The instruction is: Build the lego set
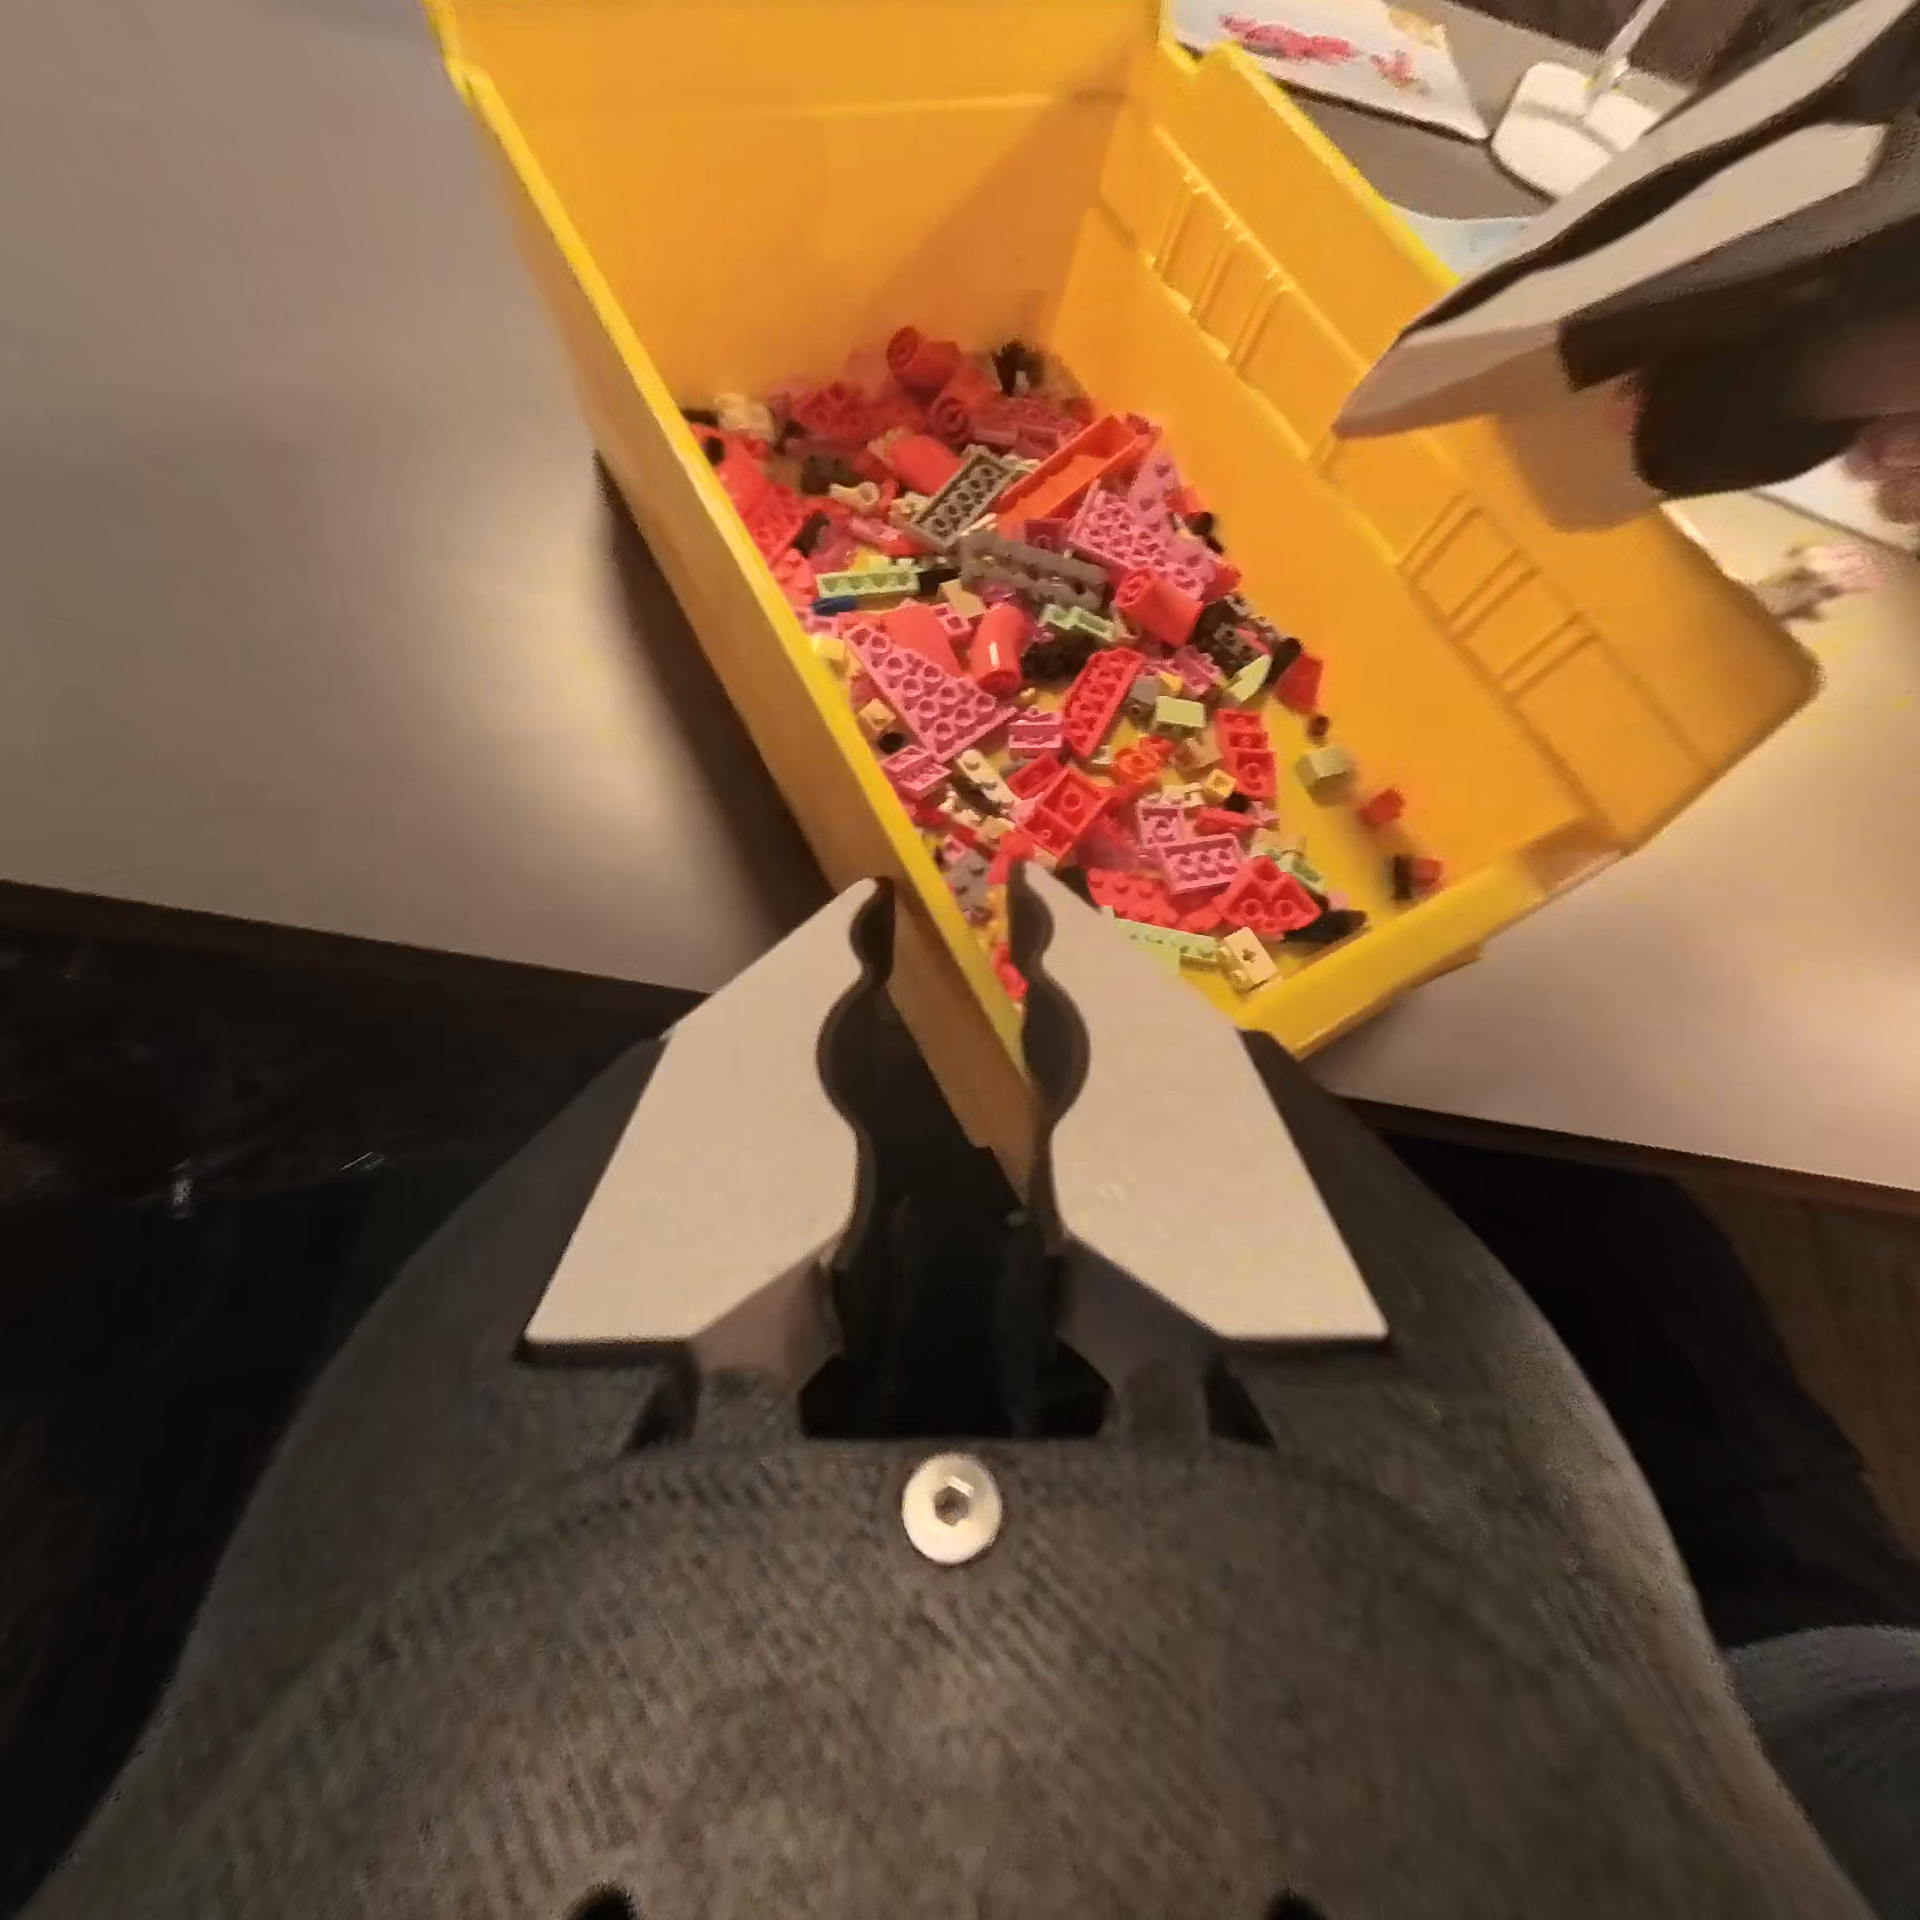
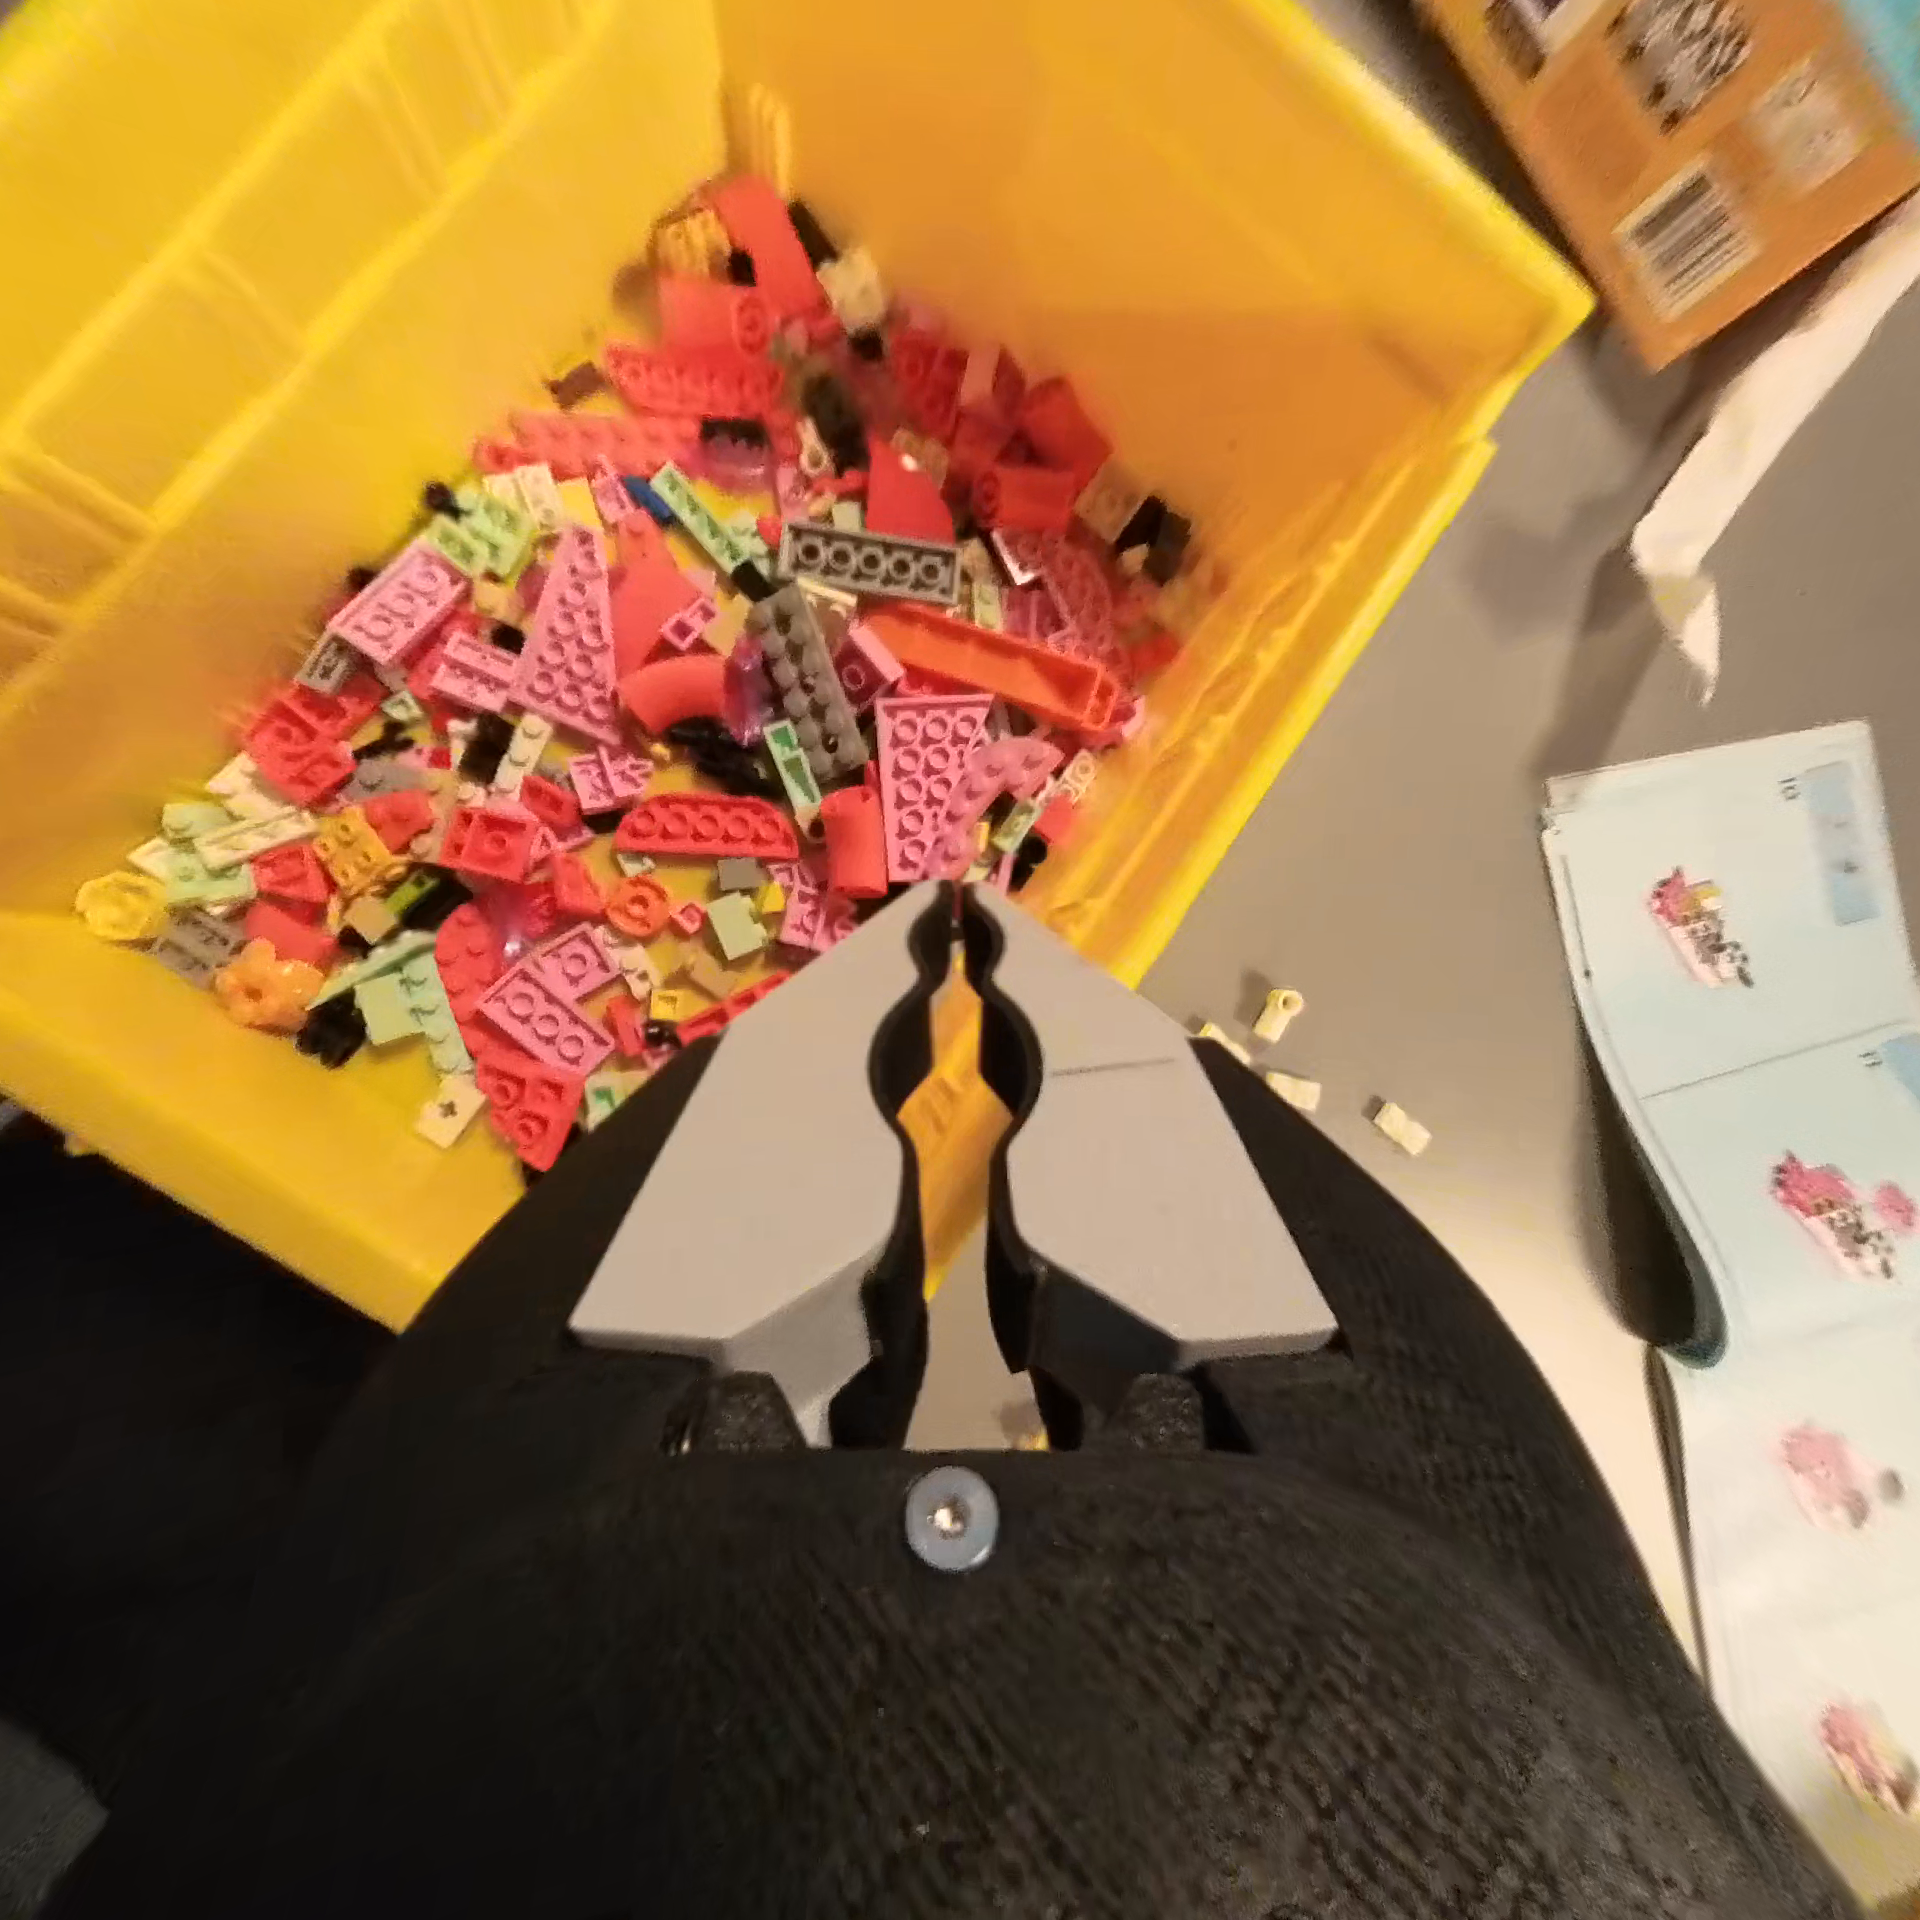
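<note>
A yellow bin (image 1: 831,208) stands on the grey table near its front edge and holds several loose lego pieces (image 1: 1039,644), mostly red, pink, pale green and grey. My left gripper (image 1: 951,883) straddles the bin's near-left wall, one finger outside and one inside, shut on that wall. My right gripper (image 2: 953,894) is shut, its tips above the pieces (image 2: 675,727) near the bin's right wall (image 2: 1299,644). A pink curved plate (image 2: 1013,769) lies just beyond its tips. The right gripper also shows in the left wrist view (image 1: 1351,421), above the bin's right side, with nothing visible at its tip.
A pale blue instruction booklet (image 2: 1745,1039) lies open on the table (image 2: 1403,779) right of the bin. A few small cream pieces (image 2: 1283,1003) sit beside the bin. A brown cardboard box (image 2: 1683,156) and white paper (image 2: 1766,468) lie farther back. The table's front edge (image 1: 416,925) runs below the bin. There is about 20 centimetres between the tips of the two grippers.
</note>
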